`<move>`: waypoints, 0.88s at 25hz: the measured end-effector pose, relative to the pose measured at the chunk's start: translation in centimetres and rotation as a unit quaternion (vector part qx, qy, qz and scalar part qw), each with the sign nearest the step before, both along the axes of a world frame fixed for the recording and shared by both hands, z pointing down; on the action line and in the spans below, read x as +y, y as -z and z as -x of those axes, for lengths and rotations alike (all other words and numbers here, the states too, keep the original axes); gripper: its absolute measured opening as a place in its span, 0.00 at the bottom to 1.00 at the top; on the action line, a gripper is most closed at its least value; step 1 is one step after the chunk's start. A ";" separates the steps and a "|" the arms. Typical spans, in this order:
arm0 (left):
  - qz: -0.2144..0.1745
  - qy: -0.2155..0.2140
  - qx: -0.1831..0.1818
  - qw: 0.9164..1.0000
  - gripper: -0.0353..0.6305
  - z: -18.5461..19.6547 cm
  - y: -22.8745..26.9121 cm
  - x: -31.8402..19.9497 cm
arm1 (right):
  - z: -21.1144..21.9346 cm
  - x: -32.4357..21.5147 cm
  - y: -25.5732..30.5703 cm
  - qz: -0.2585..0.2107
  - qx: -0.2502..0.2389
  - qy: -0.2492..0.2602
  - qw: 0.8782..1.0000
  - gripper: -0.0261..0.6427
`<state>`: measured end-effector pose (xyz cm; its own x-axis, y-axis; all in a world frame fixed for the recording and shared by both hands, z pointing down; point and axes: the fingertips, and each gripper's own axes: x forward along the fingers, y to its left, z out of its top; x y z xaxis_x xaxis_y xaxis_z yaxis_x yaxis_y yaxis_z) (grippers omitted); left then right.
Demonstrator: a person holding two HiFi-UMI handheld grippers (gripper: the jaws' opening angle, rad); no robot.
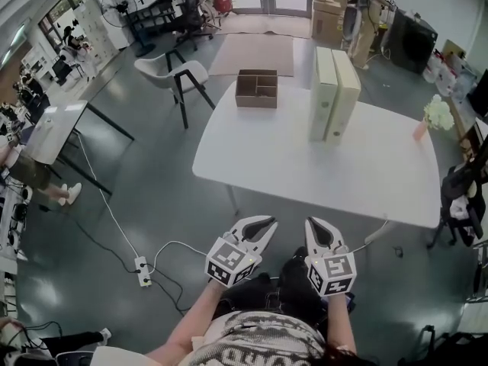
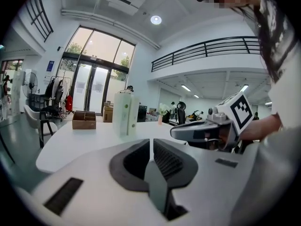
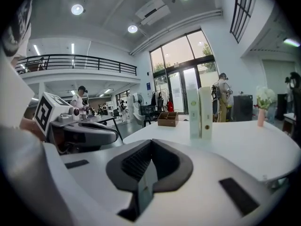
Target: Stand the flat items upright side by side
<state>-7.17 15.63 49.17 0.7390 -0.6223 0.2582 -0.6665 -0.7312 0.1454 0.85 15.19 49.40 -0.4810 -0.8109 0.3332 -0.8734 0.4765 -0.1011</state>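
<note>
Two pale cream binders (image 1: pixel 322 94) (image 1: pixel 345 97) stand upright side by side on the far part of the white table (image 1: pixel 305 170). They also show in the left gripper view (image 2: pixel 126 113) and the right gripper view (image 3: pixel 199 112). Both grippers are held off the table, in front of its near edge, above the person's lap. My left gripper (image 1: pixel 270 222) (image 2: pixel 151 142) is shut with nothing between its jaws. My right gripper (image 1: pixel 311 224) (image 3: pixel 151 143) is shut and empty too. Each gripper sees the other beside it.
A brown compartment box (image 1: pixel 256 88) sits at the table's far left edge. A vase with white flowers (image 1: pixel 436 117) stands at the right end. A white chair (image 1: pixel 177 71) is behind the table, and a power strip (image 1: pixel 141 271) with cables lies on the floor at left.
</note>
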 end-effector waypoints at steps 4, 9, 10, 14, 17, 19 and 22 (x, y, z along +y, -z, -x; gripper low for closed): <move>0.001 -0.008 -0.001 1.000 0.09 -0.1 -0.1 0.5 | 0.4 0.5 -0.1 -0.005 0.006 0.008 1.000 0.02; 0.001 -0.020 -0.003 1.000 0.08 -0.6 -0.1 0.9 | 0.6 0.8 -0.4 -0.003 0.013 0.016 1.000 0.02; 0.001 -0.021 -0.004 1.000 0.08 -0.6 -0.2 1.0 | 0.6 0.9 -0.5 -0.003 0.014 0.017 1.000 0.02; 0.001 -0.025 -0.004 1.000 0.08 -0.8 -0.2 1.1 | 0.7 1.0 -0.6 -0.004 0.019 0.021 1.000 0.03; 0.000 -0.031 -0.004 1.000 0.08 -1.3 -0.1 1.0 | 0.6 1.1 -0.7 -0.002 0.023 0.022 1.000 0.03; 0.001 -0.036 -0.005 0.999 0.08 -1.5 -0.1 1.1 | 0.6 1.2 -0.9 0.001 0.025 0.022 0.999 0.03; 0.004 -0.040 -0.007 0.999 0.08 -1.8 -0.4 1.2 | 0.8 1.3 -1.3 0.004 0.027 0.025 0.999 0.03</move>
<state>-5.42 16.86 49.61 0.7828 -0.5587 0.2739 -0.6074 -0.7817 0.1414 0.09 16.44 50.68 -0.5011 -0.7842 0.3660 -0.8533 0.5183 -0.0576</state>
